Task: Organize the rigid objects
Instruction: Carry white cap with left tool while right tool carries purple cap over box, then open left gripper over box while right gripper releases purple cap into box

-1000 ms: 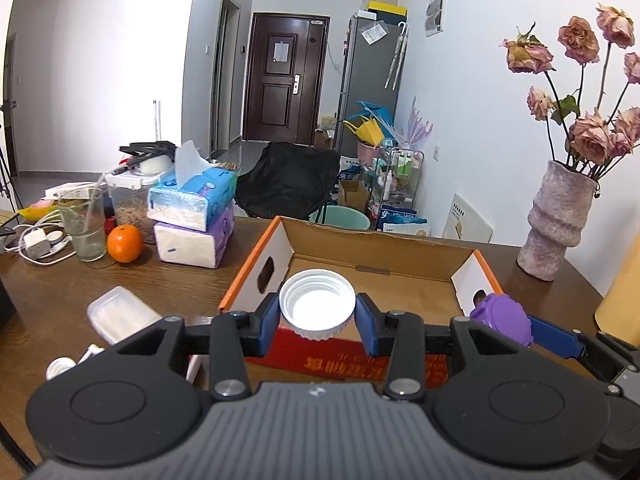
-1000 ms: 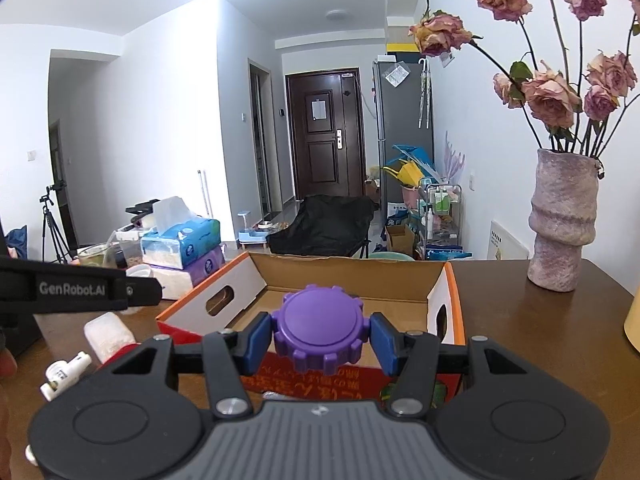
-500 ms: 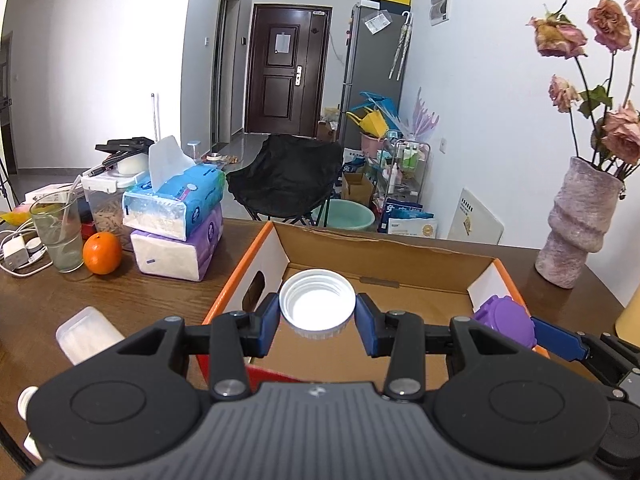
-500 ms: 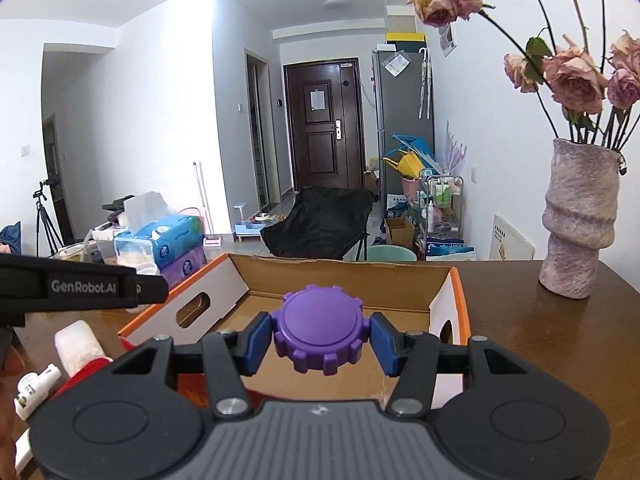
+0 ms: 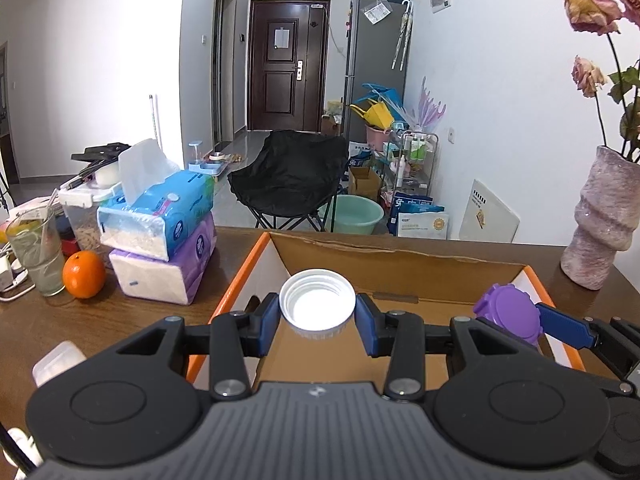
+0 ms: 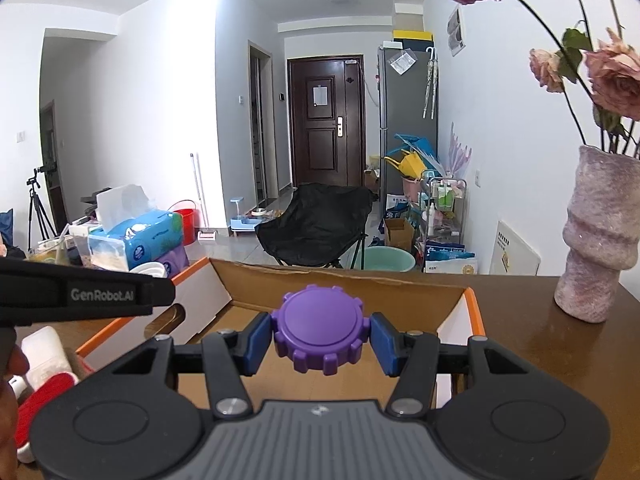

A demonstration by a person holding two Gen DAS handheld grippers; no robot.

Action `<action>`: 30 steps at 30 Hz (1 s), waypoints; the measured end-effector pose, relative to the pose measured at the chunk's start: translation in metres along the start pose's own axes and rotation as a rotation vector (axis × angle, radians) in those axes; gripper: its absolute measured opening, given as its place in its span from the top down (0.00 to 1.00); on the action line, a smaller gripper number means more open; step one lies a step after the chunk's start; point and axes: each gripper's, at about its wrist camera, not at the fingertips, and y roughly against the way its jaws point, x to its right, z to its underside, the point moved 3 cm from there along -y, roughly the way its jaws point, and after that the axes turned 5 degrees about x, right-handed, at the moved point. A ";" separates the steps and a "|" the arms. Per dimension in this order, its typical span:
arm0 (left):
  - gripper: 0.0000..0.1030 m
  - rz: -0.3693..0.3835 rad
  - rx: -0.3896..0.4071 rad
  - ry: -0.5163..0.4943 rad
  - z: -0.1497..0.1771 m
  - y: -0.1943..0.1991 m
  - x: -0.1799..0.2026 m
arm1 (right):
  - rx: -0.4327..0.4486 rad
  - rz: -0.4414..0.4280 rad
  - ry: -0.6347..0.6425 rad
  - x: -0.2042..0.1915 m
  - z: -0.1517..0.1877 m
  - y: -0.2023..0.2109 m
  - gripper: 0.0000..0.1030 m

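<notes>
**A:** What has each claw got?

**B:** The left gripper [image 5: 317, 317] is clamped on a white cap [image 5: 317, 305], open side up, one blue pad on each side of its rim. The right gripper [image 6: 321, 340] is clamped on a purple cap [image 6: 321, 329] with a notched edge, flat top up.

**A:** And where do they go?

**B:** Into the cardboard box [image 5: 400, 262], I'd judge. Its open floor lies just below and ahead of both sets of fingertips, and its far wall stands beyond them. From the left claw, the purple cap is off to the right, over the same box near its right end.

**A:** So how to do the drop well?

**B:** Bring each cap low over bare cardboard before letting the jaws part, so it lands flat and does not roll or bounce out. Keep the two claws well apart. The left claw sits near the box's left wall, so move it a little further in first.

**A:** Is the floor bare?

**B:** Probably, though the claws hide the near part of it.
</notes>
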 end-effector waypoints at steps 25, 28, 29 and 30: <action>0.00 -0.077 -0.052 -0.002 0.003 -0.039 -0.008 | -0.087 0.113 0.001 0.015 0.009 -0.043 0.00; 0.00 -0.083 -0.052 0.000 0.003 -0.039 -0.010 | -0.093 0.117 0.002 0.015 0.010 -0.044 0.00; 0.00 -0.084 -0.052 0.002 0.002 -0.039 -0.011 | -0.093 0.116 0.003 0.016 0.010 -0.044 0.00; 0.00 -0.086 -0.050 0.004 0.002 -0.038 -0.012 | -0.094 0.116 0.004 0.015 0.009 -0.044 0.00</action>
